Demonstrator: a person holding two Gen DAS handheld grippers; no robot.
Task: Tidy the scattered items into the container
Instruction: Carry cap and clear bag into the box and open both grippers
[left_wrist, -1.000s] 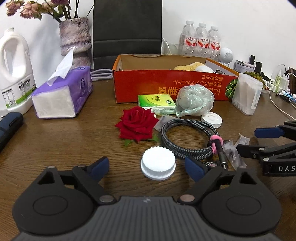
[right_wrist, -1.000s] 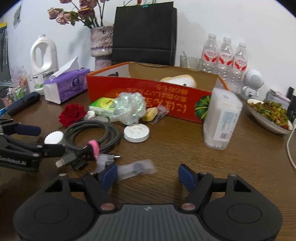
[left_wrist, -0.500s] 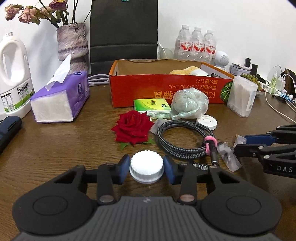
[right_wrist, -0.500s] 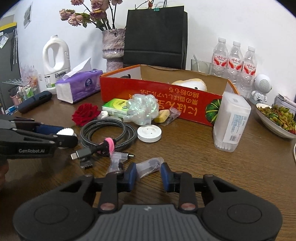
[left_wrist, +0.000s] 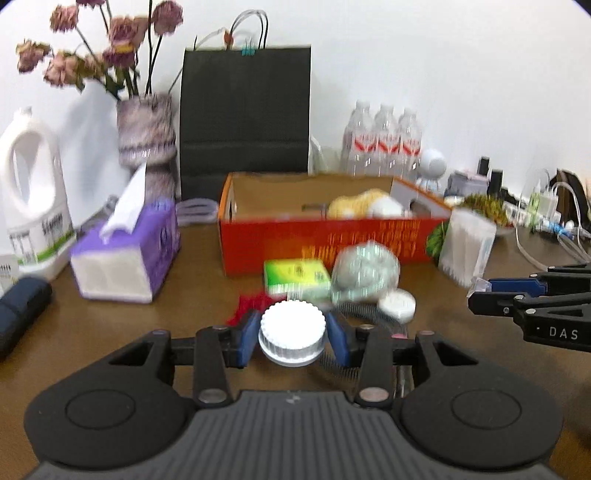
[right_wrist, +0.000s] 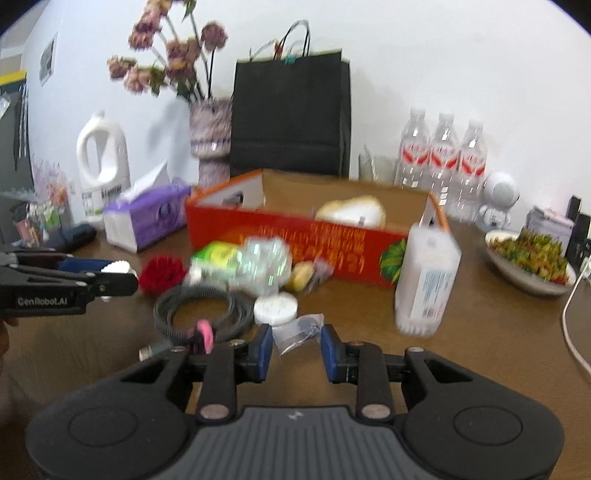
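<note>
Left gripper (left_wrist: 292, 339): matte black body, grey ribbed plate at the near centre with a small pale mark on its far edge. A round black housing with a shallow circular recess sits on each side. Black linkage arms with triangular cut-outs, silver pivot pins at the joints. Blue finger pads (left_wrist: 246, 337). Side-on in the right wrist view its black shell reads "GenRobot.AI" in pale letters.

Right gripper (right_wrist: 297, 350): same build, with black housings, grey ribbed plate, silver pins and blue fingers (right_wrist: 263, 350). Side-on in the left wrist view: "DAS" lettering, small silver screws.
</note>
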